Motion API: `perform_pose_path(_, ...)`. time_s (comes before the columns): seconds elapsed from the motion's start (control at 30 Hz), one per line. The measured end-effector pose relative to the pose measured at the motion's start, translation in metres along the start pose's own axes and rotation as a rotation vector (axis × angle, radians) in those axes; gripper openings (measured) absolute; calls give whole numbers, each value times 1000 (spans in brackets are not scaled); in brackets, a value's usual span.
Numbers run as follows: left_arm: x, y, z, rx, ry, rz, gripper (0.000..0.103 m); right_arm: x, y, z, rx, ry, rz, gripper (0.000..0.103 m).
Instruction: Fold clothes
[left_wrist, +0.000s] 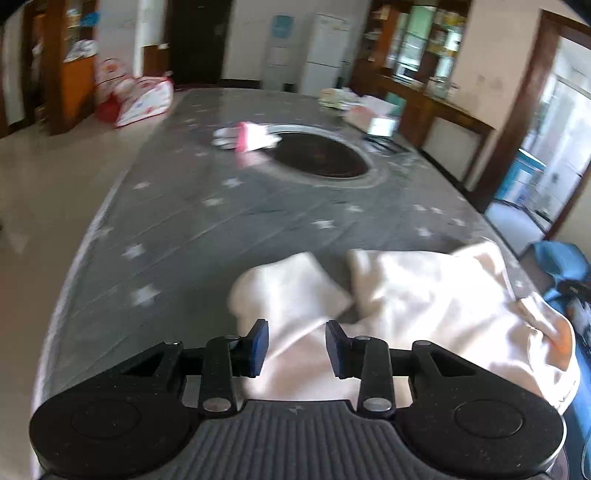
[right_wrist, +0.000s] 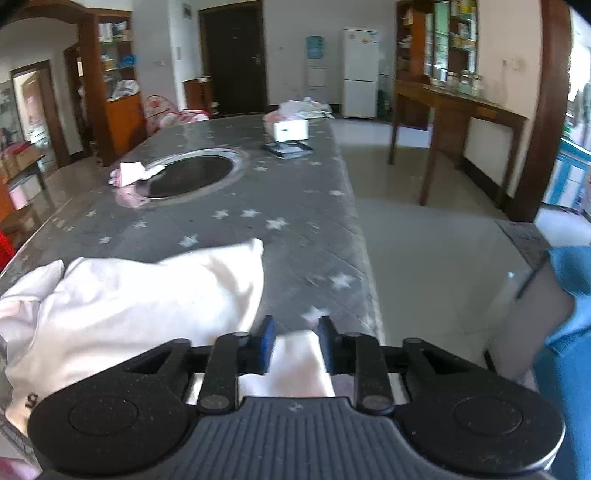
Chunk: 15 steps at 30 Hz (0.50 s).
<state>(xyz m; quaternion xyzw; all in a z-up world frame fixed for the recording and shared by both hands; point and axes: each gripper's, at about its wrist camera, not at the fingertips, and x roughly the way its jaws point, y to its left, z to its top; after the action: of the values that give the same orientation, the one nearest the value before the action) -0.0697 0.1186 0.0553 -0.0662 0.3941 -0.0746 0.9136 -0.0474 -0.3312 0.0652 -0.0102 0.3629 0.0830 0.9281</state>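
A pale pink-white garment lies bunched on the near end of the grey star-patterned table. My left gripper hovers over the garment's left part; its blue pads stand apart, with cloth below the gap and not pinched. In the right wrist view the same garment spreads to the left. A flap of it lies between and under the parted fingers of my right gripper, near the right edge of the table. No pad visibly presses on the cloth.
A small pink and white folded cloth sits by a dark round inset mid-table. A white box, a dark flat item and bags lie at the far end. A blue sleeve is at the right. A wooden side table stands beyond.
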Motion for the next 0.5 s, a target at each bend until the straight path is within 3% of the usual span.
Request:
perform_pose_path(0.2, 37, -37, 24, 90, -4, -70, 54, 39, 18, 29, -19, 3, 79, 38)
perform_pose_path(0.5, 104, -53, 52, 84, 47, -114, 58, 89, 32, 57, -16, 12, 113, 39)
